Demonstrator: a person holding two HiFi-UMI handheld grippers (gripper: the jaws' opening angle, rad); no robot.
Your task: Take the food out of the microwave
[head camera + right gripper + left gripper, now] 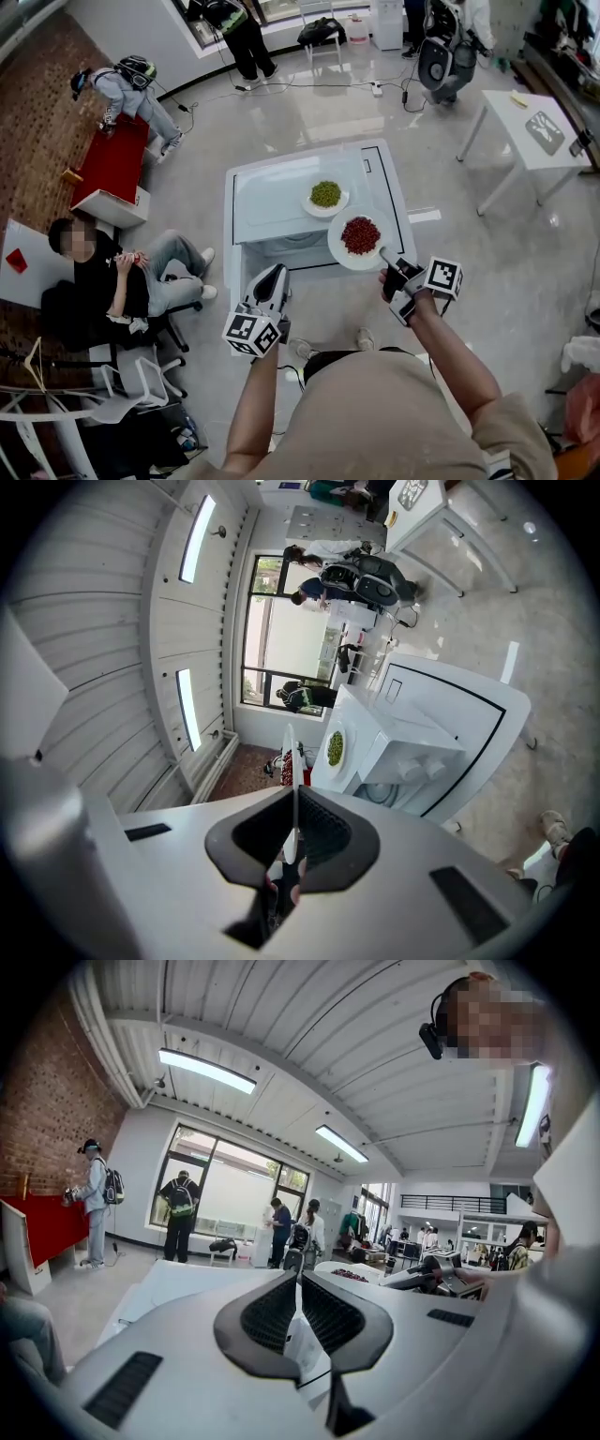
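I look down on a white microwave (272, 192) from above. A white plate of green food (325, 195) rests on its top. My right gripper (385, 256) is shut on the near rim of a second white plate (340, 249) with red food, held just off the microwave's front right corner. In the right gripper view this plate (289, 752) runs edge-on between the pads, and the green plate (335, 747) sits beyond it. My left gripper (271, 276) hovers in front of the microwave's left side, jaws together and empty; its own view shows the pads (272, 1312) nearly touching.
A person sits on a chair (108, 277) to the left, close to my left arm. A red cabinet (112, 161) stands further left and a white table (530, 131) at the right. Several people stand by the far windows. A power strip and cables (375, 89) lie on the floor.
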